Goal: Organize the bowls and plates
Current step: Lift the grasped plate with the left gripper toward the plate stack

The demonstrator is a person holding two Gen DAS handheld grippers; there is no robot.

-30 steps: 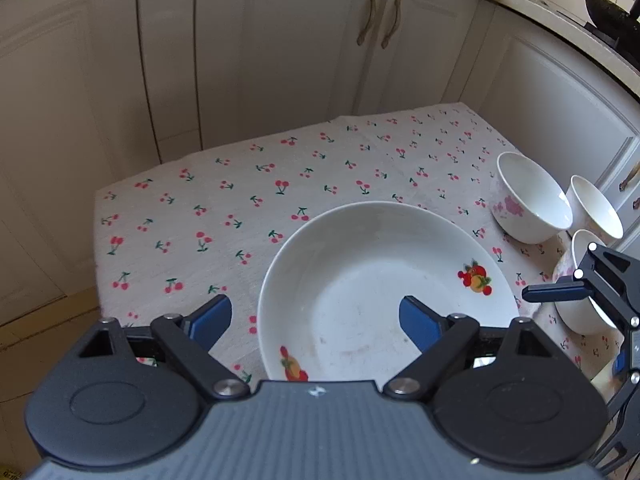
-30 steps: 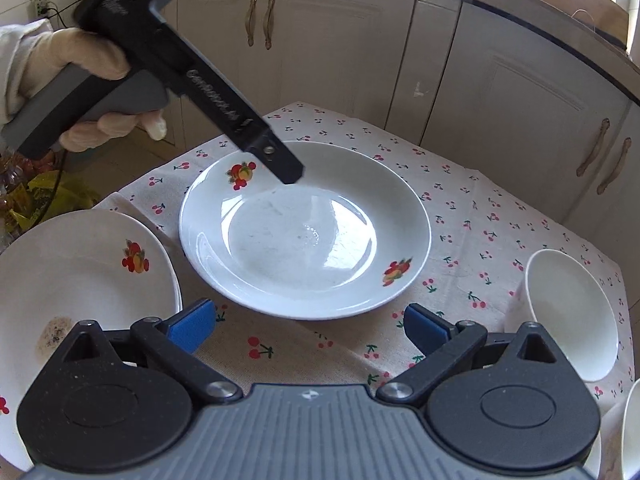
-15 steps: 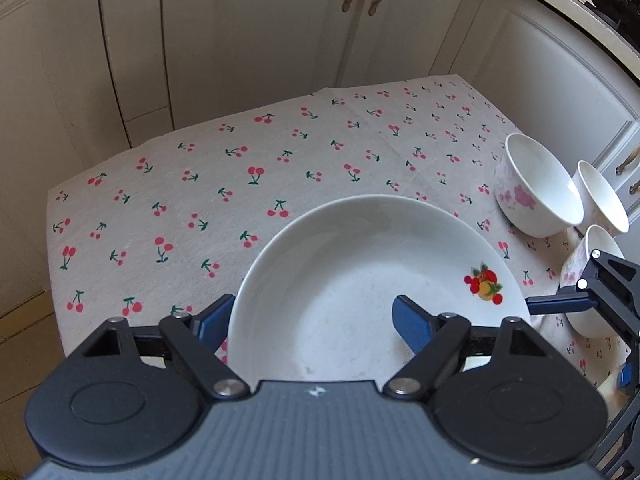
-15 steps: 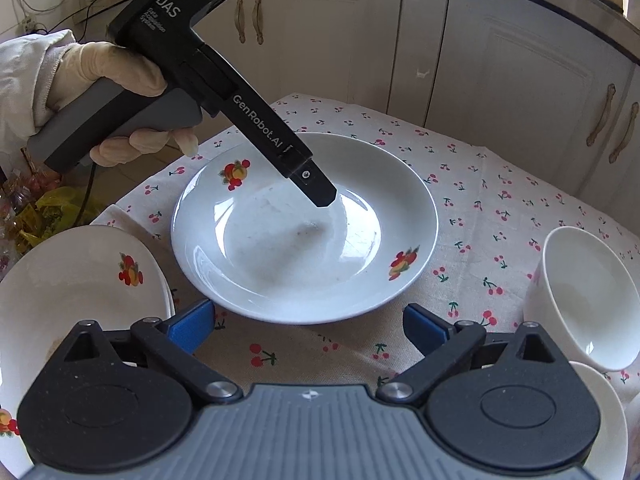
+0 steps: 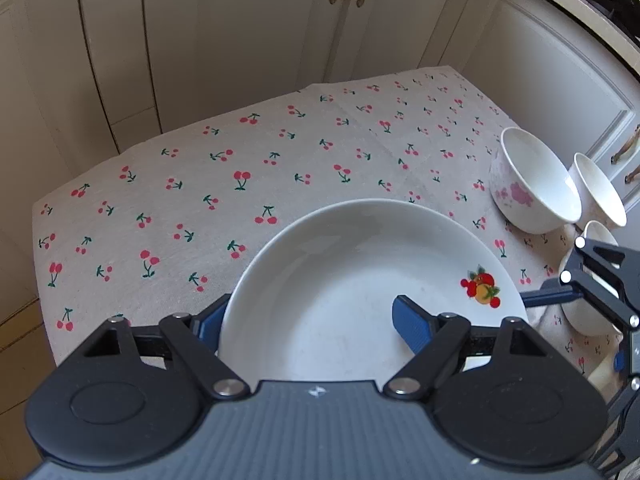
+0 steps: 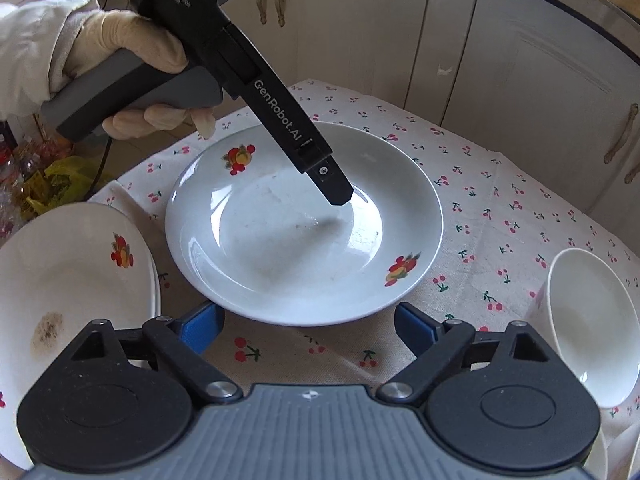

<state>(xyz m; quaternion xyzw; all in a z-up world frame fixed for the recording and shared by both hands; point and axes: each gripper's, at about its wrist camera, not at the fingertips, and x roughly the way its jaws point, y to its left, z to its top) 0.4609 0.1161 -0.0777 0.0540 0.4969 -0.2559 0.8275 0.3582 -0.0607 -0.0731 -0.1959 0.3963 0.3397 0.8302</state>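
There are two plates: one deep white plate (image 6: 304, 232) with fruit pictures in the middle of the cloth, and one more fruit plate (image 6: 68, 280) at the left side, with a brown spot on it. There are three small white bowls: one bowl (image 5: 532, 188) with pink flowers, a second bowl (image 5: 598, 190) just behind it, and a third bowl (image 5: 588, 312) partly hidden. There is one cherry tablecloth (image 5: 240, 184). There are two grippers, one in each view.
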